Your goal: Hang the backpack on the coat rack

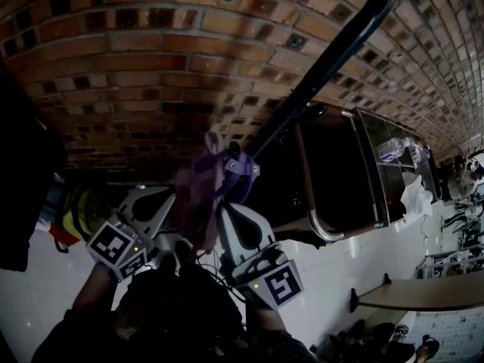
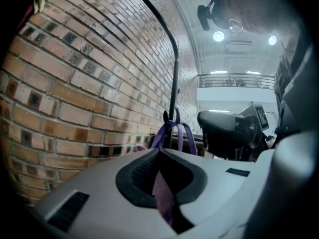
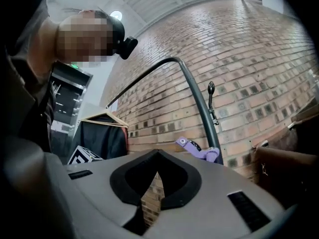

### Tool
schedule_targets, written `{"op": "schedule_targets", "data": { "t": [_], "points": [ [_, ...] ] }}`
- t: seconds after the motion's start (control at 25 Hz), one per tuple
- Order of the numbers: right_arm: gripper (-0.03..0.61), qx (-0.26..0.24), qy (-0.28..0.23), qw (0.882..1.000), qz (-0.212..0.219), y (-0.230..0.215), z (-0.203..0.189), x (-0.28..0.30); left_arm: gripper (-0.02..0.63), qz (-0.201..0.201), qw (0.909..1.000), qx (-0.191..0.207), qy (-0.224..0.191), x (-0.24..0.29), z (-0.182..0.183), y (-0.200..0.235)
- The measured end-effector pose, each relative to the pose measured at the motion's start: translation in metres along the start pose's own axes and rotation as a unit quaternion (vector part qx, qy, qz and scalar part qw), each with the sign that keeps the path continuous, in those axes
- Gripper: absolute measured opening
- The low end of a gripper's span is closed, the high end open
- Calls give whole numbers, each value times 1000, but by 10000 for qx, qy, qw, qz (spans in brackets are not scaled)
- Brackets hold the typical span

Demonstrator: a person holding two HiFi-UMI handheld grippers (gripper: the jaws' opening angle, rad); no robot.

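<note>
In the head view, both grippers reach up at a brick wall beside the black coat rack pole [image 1: 325, 59]. A purple backpack strap [image 1: 198, 195] hangs bunched between them, and its lilac buckle [image 1: 243, 165] lies against the pole. My left gripper [image 1: 180, 201] is shut on the purple strap [image 2: 162, 198]. Ahead of it, the strap's loop [image 2: 174, 133] sits over a hook on the pole [image 2: 175, 73]. My right gripper [image 3: 158, 154] is shut with nothing in it; only brick shows through the gap. The buckle [image 3: 199, 148] rests at the pole [image 3: 197, 103] just beyond it. The backpack's body is hidden.
A dark coat on a wooden hanger [image 3: 102, 131] hangs to the left along the wall. A dark cabinet with a metal frame [image 1: 340, 172] stands right of the pole. A round table [image 1: 423, 293] stands at the lower right, on a white tiled floor.
</note>
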State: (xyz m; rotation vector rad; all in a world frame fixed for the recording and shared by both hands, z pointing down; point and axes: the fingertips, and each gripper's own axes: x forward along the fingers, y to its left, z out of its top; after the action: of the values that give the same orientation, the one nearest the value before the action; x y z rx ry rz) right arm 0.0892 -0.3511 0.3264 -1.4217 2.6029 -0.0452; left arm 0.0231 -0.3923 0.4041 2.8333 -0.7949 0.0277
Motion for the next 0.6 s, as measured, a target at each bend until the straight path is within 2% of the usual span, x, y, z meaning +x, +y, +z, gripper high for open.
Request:
{"op": "schedule_targets", "data": {
  "t": [0.16, 0.44, 0.6],
  "points": [
    [5, 302, 100, 9991, 266, 19, -11, 6, 14, -116, 9999, -74, -53, -10, 0, -10],
    [3, 161, 231, 9993, 229, 32, -21, -12, 14, -29, 9999, -56, 93, -29, -12, -33],
    [3, 53, 155, 9993, 350, 45, -15, -36, 14, -56, 9999, -3, 105, -41, -20, -70]
  ]
}}
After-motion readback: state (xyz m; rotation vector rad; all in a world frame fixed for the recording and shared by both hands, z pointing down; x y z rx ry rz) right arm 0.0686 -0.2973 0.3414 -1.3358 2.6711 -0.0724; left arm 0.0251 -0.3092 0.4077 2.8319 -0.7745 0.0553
